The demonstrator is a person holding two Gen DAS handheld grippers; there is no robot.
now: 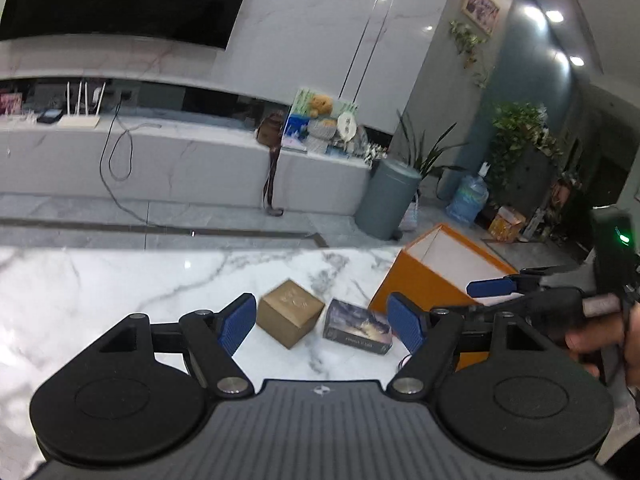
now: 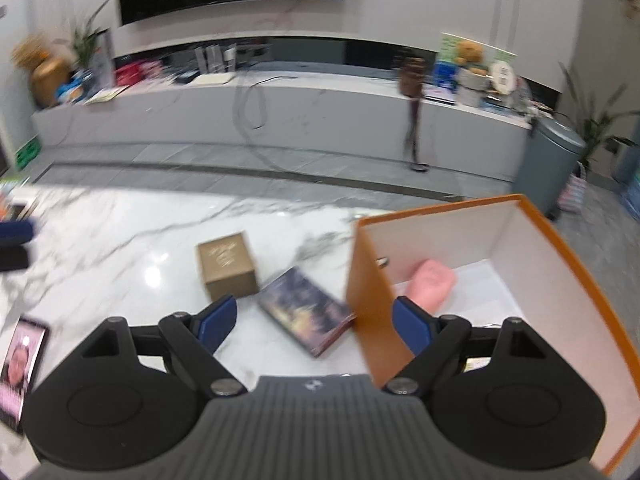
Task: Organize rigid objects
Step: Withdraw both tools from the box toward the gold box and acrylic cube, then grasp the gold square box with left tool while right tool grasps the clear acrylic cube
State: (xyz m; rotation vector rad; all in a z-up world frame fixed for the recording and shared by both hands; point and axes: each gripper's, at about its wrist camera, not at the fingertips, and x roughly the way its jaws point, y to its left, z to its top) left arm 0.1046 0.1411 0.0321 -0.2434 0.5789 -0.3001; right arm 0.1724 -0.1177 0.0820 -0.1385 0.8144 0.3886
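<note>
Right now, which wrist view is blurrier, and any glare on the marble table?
Right wrist view: motion-smeared, the dark printed flat box and brown cardboard cube soft, with a bright glare patch on the white marble tabletop. Left wrist view: sharper, only small ceiling-light glints on the marble; both fisheye-bowed.

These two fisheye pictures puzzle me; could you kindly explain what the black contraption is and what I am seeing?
Each picture comes from a camera mounted on a hand-held gripper, looking out along its two blue-padded fingers. A person holds one in each hand; no robot is involved. The left gripper and the right gripper are both open and hold nothing. On the marble table lie a small brown cardboard box and a flat dark box with a picture print. Beside them stands an open orange box containing a pink item, too blurred to identify. A phone lies at the table's left edge.
</note>
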